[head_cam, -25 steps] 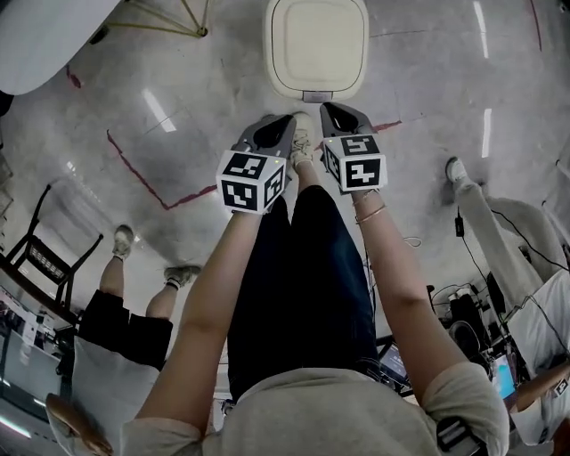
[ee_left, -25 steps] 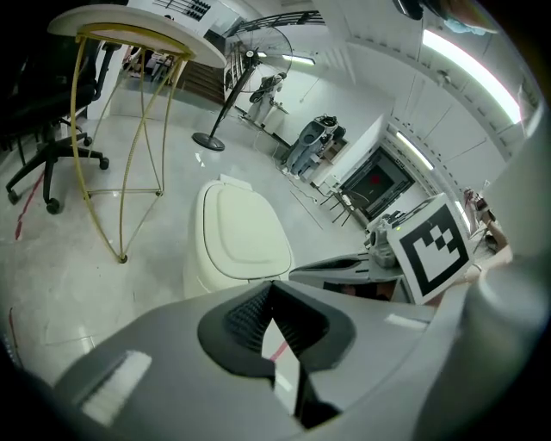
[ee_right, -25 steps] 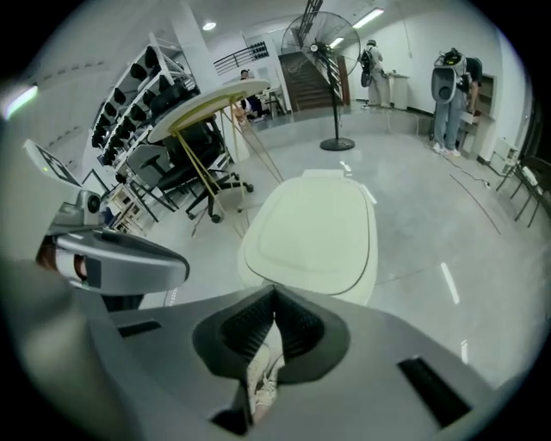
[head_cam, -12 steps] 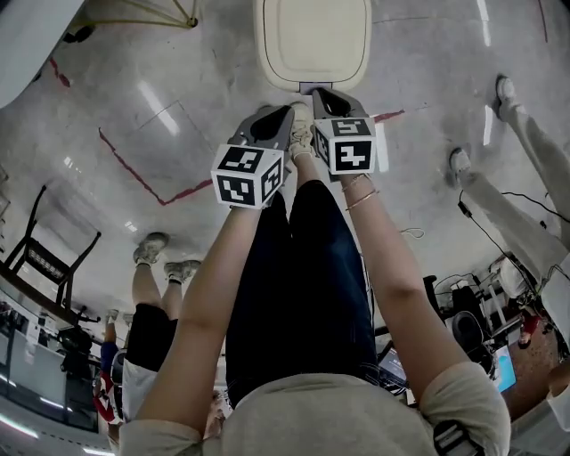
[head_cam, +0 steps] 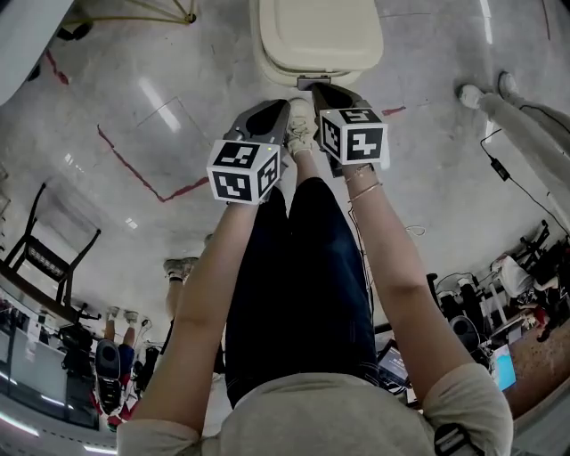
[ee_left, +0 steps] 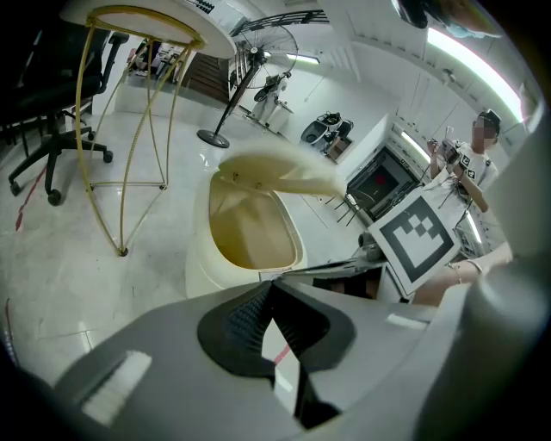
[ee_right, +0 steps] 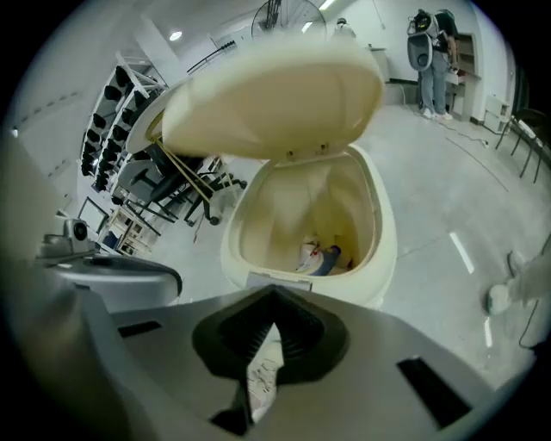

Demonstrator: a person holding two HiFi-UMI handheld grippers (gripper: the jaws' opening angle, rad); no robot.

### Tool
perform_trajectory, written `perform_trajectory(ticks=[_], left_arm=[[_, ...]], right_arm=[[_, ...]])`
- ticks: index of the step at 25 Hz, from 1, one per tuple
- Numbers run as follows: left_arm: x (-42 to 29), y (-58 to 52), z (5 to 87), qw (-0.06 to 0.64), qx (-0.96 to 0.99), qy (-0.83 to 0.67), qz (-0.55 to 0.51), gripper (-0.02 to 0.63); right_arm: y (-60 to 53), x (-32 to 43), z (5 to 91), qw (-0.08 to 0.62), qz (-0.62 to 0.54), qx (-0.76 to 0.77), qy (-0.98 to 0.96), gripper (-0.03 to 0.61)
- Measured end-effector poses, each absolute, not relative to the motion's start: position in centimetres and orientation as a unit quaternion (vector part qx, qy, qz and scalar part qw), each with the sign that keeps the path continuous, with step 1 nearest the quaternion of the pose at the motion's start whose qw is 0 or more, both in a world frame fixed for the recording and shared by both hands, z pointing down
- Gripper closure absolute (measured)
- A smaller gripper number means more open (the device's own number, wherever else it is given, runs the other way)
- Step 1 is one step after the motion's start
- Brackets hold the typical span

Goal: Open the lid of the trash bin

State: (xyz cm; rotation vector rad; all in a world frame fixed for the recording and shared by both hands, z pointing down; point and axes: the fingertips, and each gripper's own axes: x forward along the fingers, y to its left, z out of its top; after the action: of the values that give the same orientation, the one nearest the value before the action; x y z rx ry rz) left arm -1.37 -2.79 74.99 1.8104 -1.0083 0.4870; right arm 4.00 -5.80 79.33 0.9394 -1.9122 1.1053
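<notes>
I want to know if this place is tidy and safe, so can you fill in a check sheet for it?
Surface: pale shiny floor with red tape lines.
Job's things: trash bin, its lid raised; a shoe at the bin's front.
Clutter: bits of rubbish inside the bin.
Grippers: left gripper and right gripper both shut, holding nothing, in front of the bin.
Cables: black cable on the floor at the right.
Surroundings: office chair, standing fan, gold-legged table, people standing about.
</notes>
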Motion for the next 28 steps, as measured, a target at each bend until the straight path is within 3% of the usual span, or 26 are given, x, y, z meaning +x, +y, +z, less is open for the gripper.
perform_trajectory(ticks=[15,28], left_arm=[[-1.6,-2.9,72.9,0.472,0.746,-0.422,0.205,0.606],[-2.0,-3.3,63.8,0.437,0.772,-0.419,0.194,0.606]], right_arm=[[-5.9,4.3,77.9,0.368,0.42,0.368,-0.743,0.571],[-5.8,4.4,65.8,0.328,0.374,0.384,-0.778,0.571]])
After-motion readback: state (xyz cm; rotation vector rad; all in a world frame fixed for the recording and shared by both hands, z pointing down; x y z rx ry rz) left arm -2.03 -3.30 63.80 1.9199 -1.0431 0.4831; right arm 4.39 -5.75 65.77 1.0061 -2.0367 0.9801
